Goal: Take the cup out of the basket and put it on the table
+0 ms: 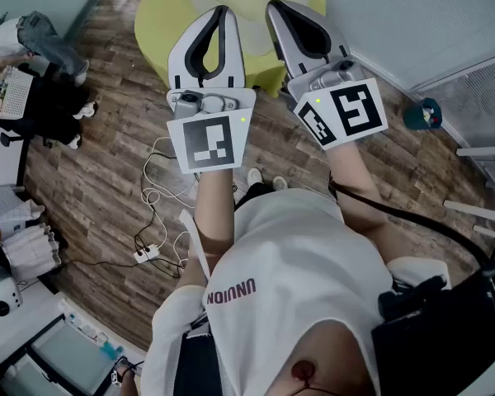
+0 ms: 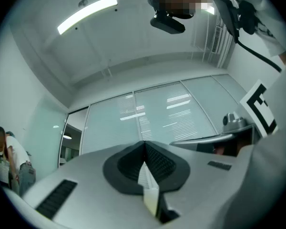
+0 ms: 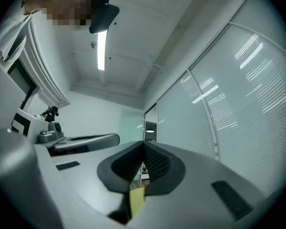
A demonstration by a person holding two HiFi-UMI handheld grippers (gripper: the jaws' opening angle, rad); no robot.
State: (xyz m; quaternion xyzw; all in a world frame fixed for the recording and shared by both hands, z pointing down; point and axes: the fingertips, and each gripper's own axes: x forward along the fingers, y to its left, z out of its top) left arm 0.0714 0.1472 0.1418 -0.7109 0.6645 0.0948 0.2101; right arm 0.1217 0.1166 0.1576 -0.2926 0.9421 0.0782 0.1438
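Left claw (image 1: pixel 223 11), right claw (image 1: pixel 274 7) near table (image 1: pixel 159 25)

In your left gripper view the ceiling lamp (image 2: pixel 88 14) is the main light source. It burns out to pure white, and the ceiling around it fades to a cool grey-green. Below the lamp, the glass wall (image 2: pixel 171 113) carries bright streaks of reflected light. Further below the lamp, the fingers (image 2: pixel 76 180) of your left gripper (image 2: pixel 144 146) look soft and out of focus, evenly lit with no hard shadow.

Your right gripper view is much the same, with glare bars on the glass to the right of the blown-out lamp. Both views bend straight lines and go black at the corners.

Your head view is dimmer and flatter. The floorboards (image 1: pixel 107 163) curve toward the rim, and the white shirt (image 1: pixel 305 279) is the brightest patch.
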